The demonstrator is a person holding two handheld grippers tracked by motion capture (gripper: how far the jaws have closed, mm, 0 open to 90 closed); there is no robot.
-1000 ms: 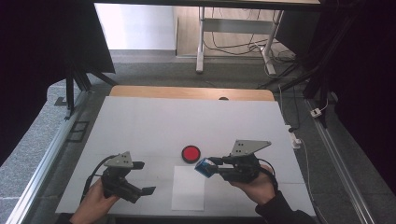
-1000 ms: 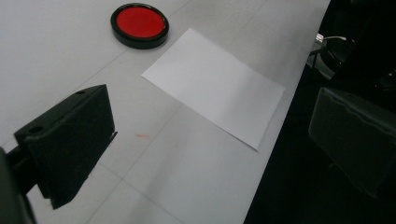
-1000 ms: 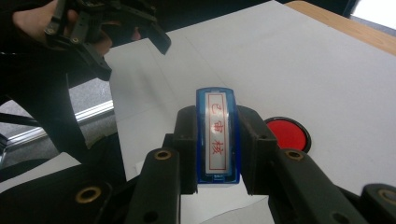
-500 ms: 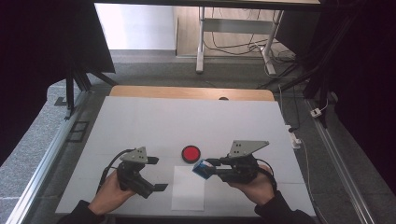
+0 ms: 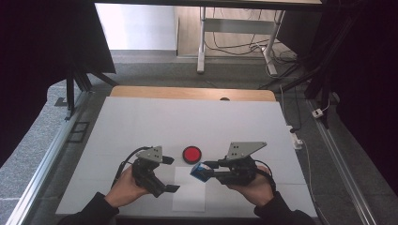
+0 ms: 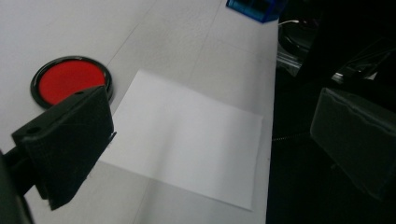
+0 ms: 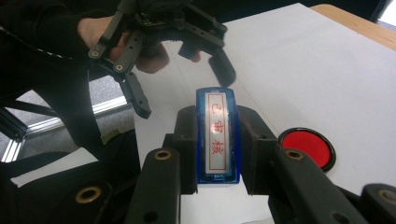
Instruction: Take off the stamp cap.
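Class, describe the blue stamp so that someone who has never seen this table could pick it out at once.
On the white table, look near the front edge, just right of the sheet of paper. The right gripper clamps the blue stamp. Unlike the round red ink pad nearby, it is box-shaped, with a white label bearing red characters.

Worktop (image 5: pixel 141 122): white surface, with a bare wooden strip along its far edge at the upper middle of the high view. Lying flat on it: a round red ink pad (image 5: pixel 192 153) at centre frame, and a white paper sheet (image 5: pixel 188 197) just below, near the front edge.
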